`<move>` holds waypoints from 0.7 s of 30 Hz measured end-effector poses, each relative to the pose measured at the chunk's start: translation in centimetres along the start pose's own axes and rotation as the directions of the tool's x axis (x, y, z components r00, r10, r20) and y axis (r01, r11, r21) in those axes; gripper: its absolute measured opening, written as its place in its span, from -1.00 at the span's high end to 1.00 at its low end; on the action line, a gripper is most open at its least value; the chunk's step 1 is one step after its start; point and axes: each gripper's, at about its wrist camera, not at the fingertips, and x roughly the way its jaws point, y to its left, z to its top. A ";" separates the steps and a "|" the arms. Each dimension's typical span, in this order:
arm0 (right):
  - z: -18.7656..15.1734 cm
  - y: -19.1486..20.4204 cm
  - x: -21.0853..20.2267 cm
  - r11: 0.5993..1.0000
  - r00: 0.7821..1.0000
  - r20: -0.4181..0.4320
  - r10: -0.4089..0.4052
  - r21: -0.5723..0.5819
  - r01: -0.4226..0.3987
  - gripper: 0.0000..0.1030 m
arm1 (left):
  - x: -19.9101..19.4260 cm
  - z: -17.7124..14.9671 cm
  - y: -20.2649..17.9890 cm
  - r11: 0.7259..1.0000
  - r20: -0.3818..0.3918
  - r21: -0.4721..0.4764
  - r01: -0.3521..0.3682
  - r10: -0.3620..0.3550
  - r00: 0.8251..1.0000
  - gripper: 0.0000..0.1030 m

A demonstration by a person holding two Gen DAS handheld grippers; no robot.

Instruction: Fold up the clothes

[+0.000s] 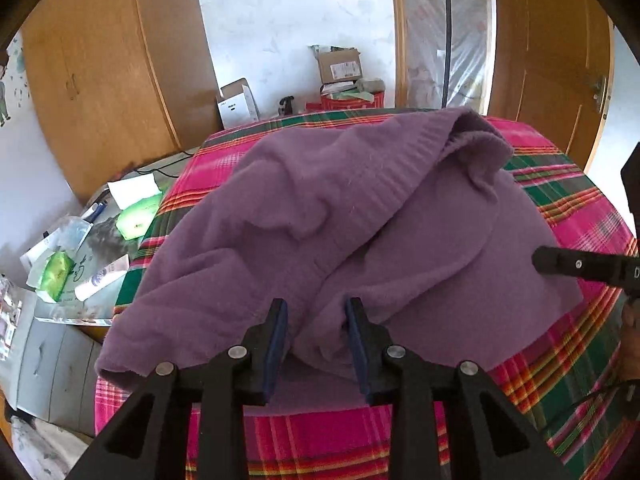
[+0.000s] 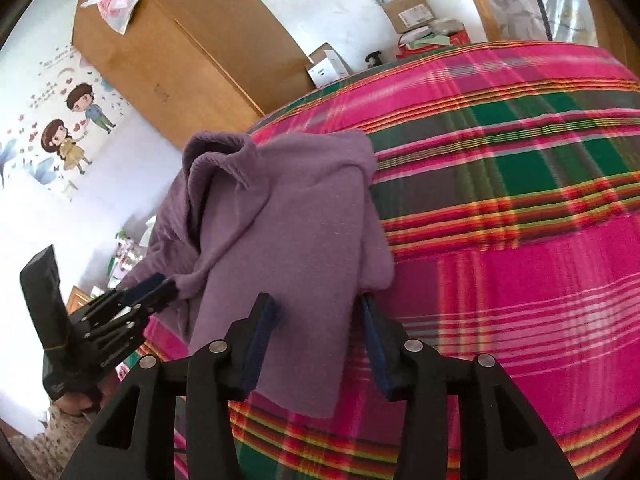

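Purple sweater (image 1: pixel 360 216) lying rumpled on the plaid bed cover (image 1: pixel 560 380), partway through folding, toward the cover's near edge. My left gripper (image 1: pixel 316 344) stands open, its blue pads on either side of a raised fold at the sweater's near hem and not pressing on it. My right gripper (image 2: pixel 316 344) is likewise open, with a flap of the sweater (image 2: pixel 288 240) hanging loose between its jaws, gripped by neither pad. In the right wrist view the left gripper (image 2: pixel 160 292) shows at the sweater's near-left edge, its tips against the cloth. As I judge it, the step in hand is re-gripping. To do it well, I should seat each pad pair squarely on a single layer at a hem corner, close fully, then lift both sides evenly so the fold falls flat.
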 end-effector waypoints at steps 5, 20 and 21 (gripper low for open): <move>0.4 0.4 0.4 1.000 1.000 0.006 0.008 0.001 -0.008 0.52 | 0.8 -0.2 0.1 1.000 -0.028 0.003 -0.001 0.001 1.000 0.46; 0.3 2.0 -3.3 0.998 0.990 0.134 0.051 -0.041 -0.046 0.75 | -1.4 0.2 0.2 0.986 0.004 -0.100 0.131 -0.131 0.991 0.84; 0.4 1.9 -3.6 0.998 0.988 0.143 0.051 -0.034 -0.047 0.76 | -1.6 0.2 0.1 0.984 0.007 -0.104 0.142 -0.142 0.990 0.84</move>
